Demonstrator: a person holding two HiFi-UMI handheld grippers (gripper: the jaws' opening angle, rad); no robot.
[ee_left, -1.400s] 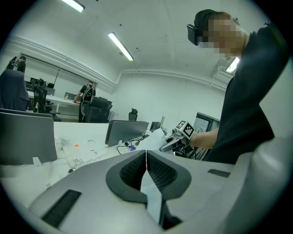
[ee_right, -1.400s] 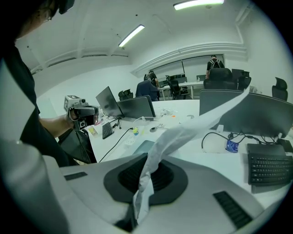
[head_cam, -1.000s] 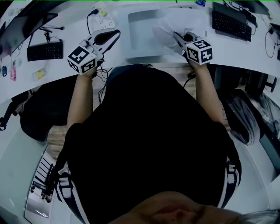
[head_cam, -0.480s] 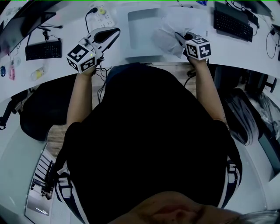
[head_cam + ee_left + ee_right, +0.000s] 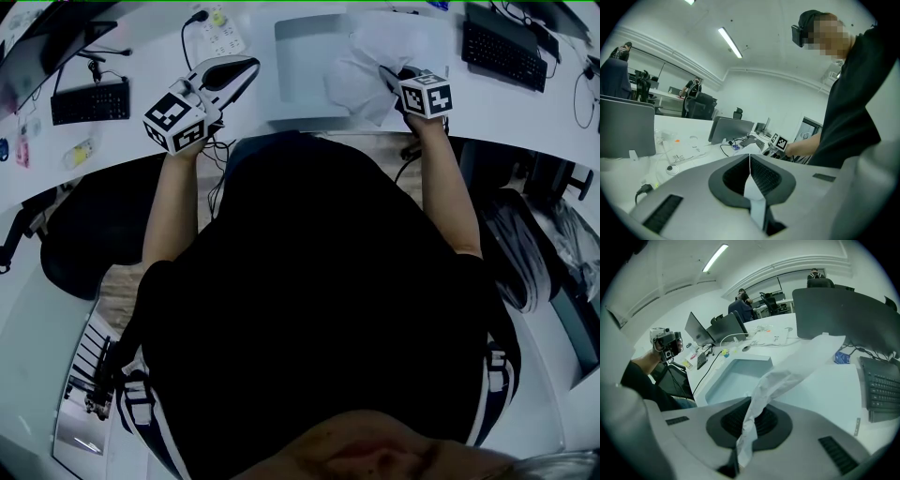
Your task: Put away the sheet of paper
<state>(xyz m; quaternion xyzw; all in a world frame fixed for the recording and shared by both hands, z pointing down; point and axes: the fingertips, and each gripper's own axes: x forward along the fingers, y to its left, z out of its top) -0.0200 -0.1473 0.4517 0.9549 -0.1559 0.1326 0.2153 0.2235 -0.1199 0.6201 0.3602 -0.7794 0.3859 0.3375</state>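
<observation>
Your right gripper [image 5: 386, 73], jaws clamped on the sheet of paper [image 5: 359, 77], has lifted a little and bunched it up off the desk [image 5: 525, 117] at the tray [image 5: 302, 70] edge, so it looks ready to stow, while your left gripper [image 5: 246, 67] waits pressed together, empty

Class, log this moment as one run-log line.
right claw: shut on crumpled sheet of paper | left claw: shut, empty

I see the sheet of paper [image 5: 787, 376] as white and crumpled, one bunched edge pinched between the closed jaws of my right gripper [image 5: 749, 420]. From there it rises and spreads toward the far side, at the right edge of the shallow tray [image 5: 736, 376].
</observation>
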